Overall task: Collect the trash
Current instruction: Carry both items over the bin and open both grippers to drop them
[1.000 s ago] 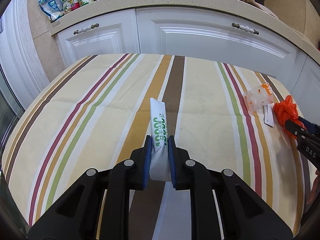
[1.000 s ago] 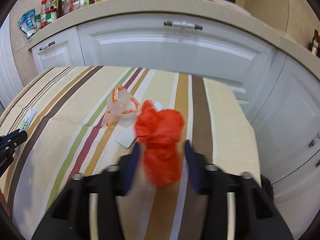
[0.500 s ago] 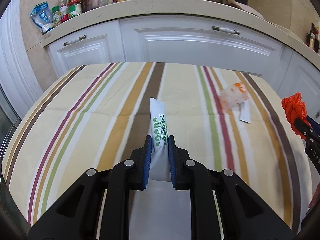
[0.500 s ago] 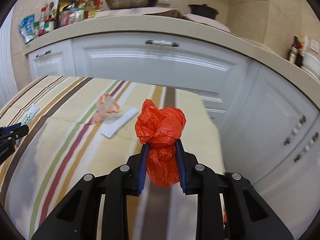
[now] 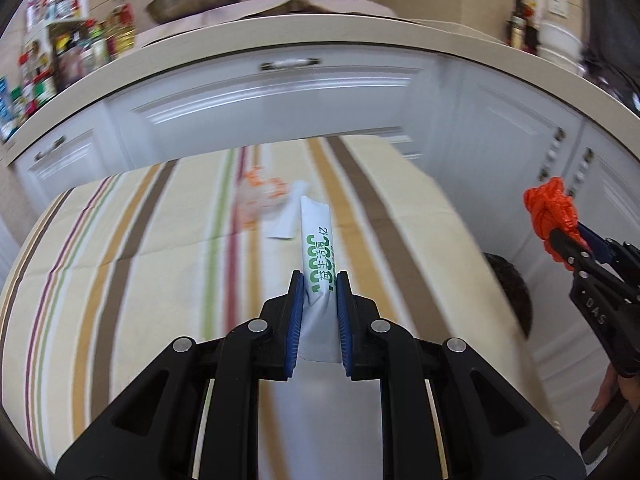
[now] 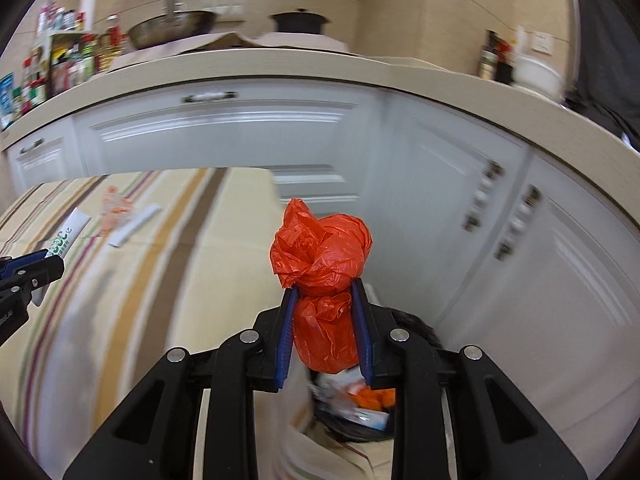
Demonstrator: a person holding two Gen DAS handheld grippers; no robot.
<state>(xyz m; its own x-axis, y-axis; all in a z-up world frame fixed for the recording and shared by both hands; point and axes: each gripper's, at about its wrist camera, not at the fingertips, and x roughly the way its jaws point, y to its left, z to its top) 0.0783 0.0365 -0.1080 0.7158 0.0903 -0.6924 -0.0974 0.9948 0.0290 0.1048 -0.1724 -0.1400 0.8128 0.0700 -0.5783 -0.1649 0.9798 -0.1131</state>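
Note:
My left gripper [image 5: 319, 280] is shut on a white sachet with green print [image 5: 317, 248], held above the striped tablecloth [image 5: 140, 240]. My right gripper [image 6: 323, 292] is shut on a crumpled orange plastic bag [image 6: 320, 256], held past the table's right edge above a dark trash bin [image 6: 360, 408] with wrappers inside. The orange bag also shows in the left wrist view [image 5: 550, 212], and the bin's rim shows below it [image 5: 508, 280]. A clear wrapper with orange print [image 5: 260, 196] and a white paper strip [image 6: 134, 226] lie on the table.
White kitchen cabinets [image 6: 224, 132] stand close behind the table under a beige counter [image 6: 280, 64] with bottles, a wok and a pot. More cabinet doors [image 6: 540, 260] run along the right of the bin.
Both grippers have swung right with their loads. The right gripper closed on the orange bag, lifted it off the table and carried it over the bin.

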